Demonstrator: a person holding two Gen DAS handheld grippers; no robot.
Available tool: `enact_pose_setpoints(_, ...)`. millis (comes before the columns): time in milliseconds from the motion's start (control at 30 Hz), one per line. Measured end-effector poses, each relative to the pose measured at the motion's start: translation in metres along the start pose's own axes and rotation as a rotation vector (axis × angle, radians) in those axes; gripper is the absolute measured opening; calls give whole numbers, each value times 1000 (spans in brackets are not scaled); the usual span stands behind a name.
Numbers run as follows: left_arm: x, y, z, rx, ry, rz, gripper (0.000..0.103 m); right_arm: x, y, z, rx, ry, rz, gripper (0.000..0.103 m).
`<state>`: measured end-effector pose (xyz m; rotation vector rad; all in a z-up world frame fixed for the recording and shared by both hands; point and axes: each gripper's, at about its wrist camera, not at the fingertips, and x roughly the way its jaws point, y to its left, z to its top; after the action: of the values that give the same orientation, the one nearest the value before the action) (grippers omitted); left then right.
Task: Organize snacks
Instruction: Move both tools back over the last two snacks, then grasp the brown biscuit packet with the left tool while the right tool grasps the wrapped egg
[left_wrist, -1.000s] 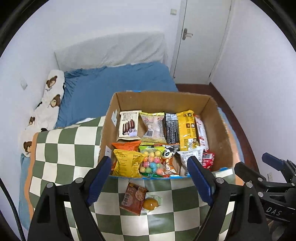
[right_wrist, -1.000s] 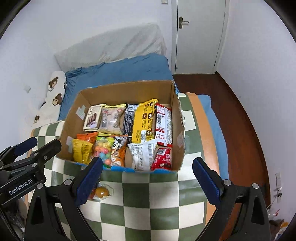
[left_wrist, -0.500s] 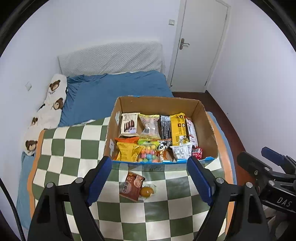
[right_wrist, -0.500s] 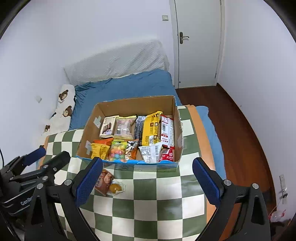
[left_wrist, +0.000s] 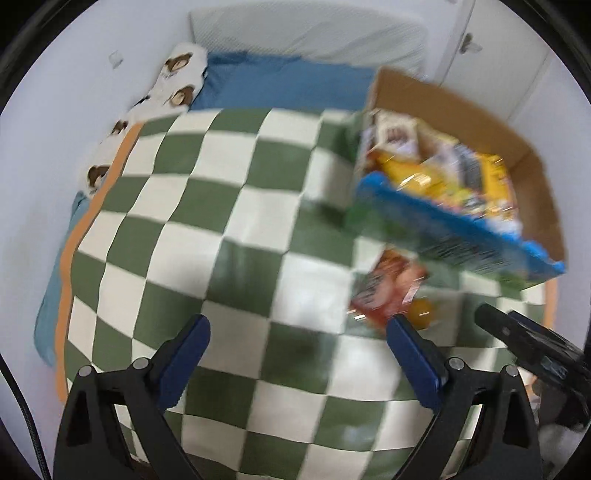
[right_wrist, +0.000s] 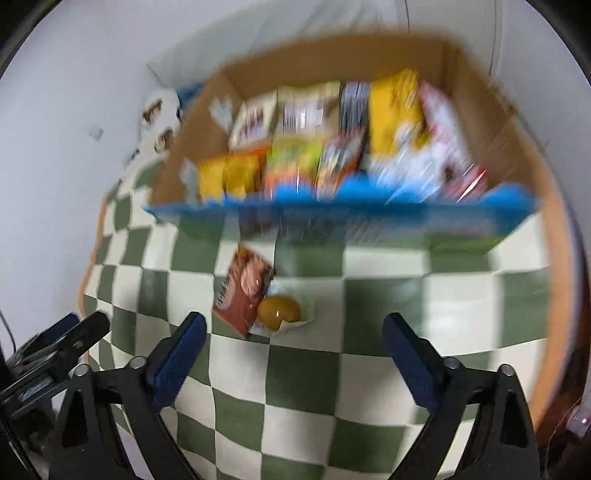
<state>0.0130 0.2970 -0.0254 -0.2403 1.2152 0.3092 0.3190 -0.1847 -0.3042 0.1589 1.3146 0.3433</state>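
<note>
Looking from the left wrist, released jaws of the left gripper (left_wrist: 297, 332) hang over the checkered blanket (left_wrist: 221, 221); the cardboard box (left_wrist: 461, 107) sits right. Right wrist: the right gripper (right_wrist: 291, 330), jaws released, faces the brown snack packet (right_wrist: 243, 295), long axis tilted toward the box, touching a jelly cup (right_wrist: 279, 313).

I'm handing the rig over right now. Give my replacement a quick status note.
Left hand-held gripper: open, holding nothing.
Right hand-held gripper: open, holding nothing, above the checkered blanket.
Cardboard box: on the blanket, already packed with snacks.
Outside the box, just in front of it: a brown snack packet and an amber jelly cup, side by side.
Left to do: put those two into the box. Views are motion-blurred.
</note>
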Motion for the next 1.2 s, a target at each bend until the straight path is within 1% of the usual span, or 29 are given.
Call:
enact_pose_setpoints(67, 11, 3, -3, 19, 17, 27, 98, 35, 1, -2, 7, 46, 0, 78)
enact_pose_setpoints(133, 22, 4, -4, 35, 38, 43, 98, 71, 2, -4, 18, 104, 9, 75)
enact_pose_setpoints(167, 27, 4, -3, 42, 50, 47, 98, 83, 2, -4, 26, 127, 18, 66)
enact_pose_setpoints(200, 30, 3, -2, 49, 60, 49, 98, 98, 3, -5, 35, 154, 26, 62)
enact_pose_setpoints(267, 36, -4, 0, 74, 71, 46, 98, 109, 6, -7, 19, 141, 9, 59)
enact_pose_setpoints(333, 40, -13, 3, 107, 81, 36, 98, 107, 6, -8, 8, 135, 2, 58)
enact_pose_setpoints(400, 48, -28, 7, 154, 96, 16, 98, 98, -1, -14, -4, 130, -29, 58)
enact_pose_setpoints(467, 59, -48, 12, 220, 119, -9, 98, 89, -18, -22, 14, 138, -32, 58)
enact_pose_setpoints(567, 79, -79, 19, 320, 144, -26, 98, 70, -48, -35, 55, 146, -49, 58)
enact_pose_setpoints(633, 98, -98, 23, 379, 176, -36, 98, 59, -65, -41, 86, 149, -54, 58)
enact_pose_setpoints(700, 113, -109, 26, 404, 207, -53, 98, 54, -77, -47, 113, 148, -56, 58)
enact_pose_setpoints(733, 119, -112, 27, 405, 222, -71, 94, 53, -83, -50, 128, 152, -54, 58)
enact_pose_setpoints(767, 125, -113, 27, 393, 235, -92, 81, 54, -86, -51, 140, 155, -50, 58)
enact_pose_setpoints(800, 128, -112, 27, 381, 244, -94, 70, 54, -87, -52, 145, 157, -47, 58)
enact_pose_setpoints(833, 130, -110, 26, 362, 251, -93, 57, 55, -88, -53, 145, 160, -47, 58)
enact_pose_setpoints(933, 125, -104, 18, 325, 245, -108, 55, 55, -87, -56, 138, 170, -48, 58)
enact_pose_setpoints(1000, 120, -93, 4, 277, 262, -104, 55, 56, -82, -57, 134, 185, -40, 58)
enact_pose_setpoints(1133, 105, -64, -43, 147, 334, -136, 55, 57, -73, -73, 109, 243, -12, 58)
enact_pose_setpoints(1200, 101, -54, -64, 103, 366, -153, 55, 58, -68, -85, 94, 281, -5, 58)
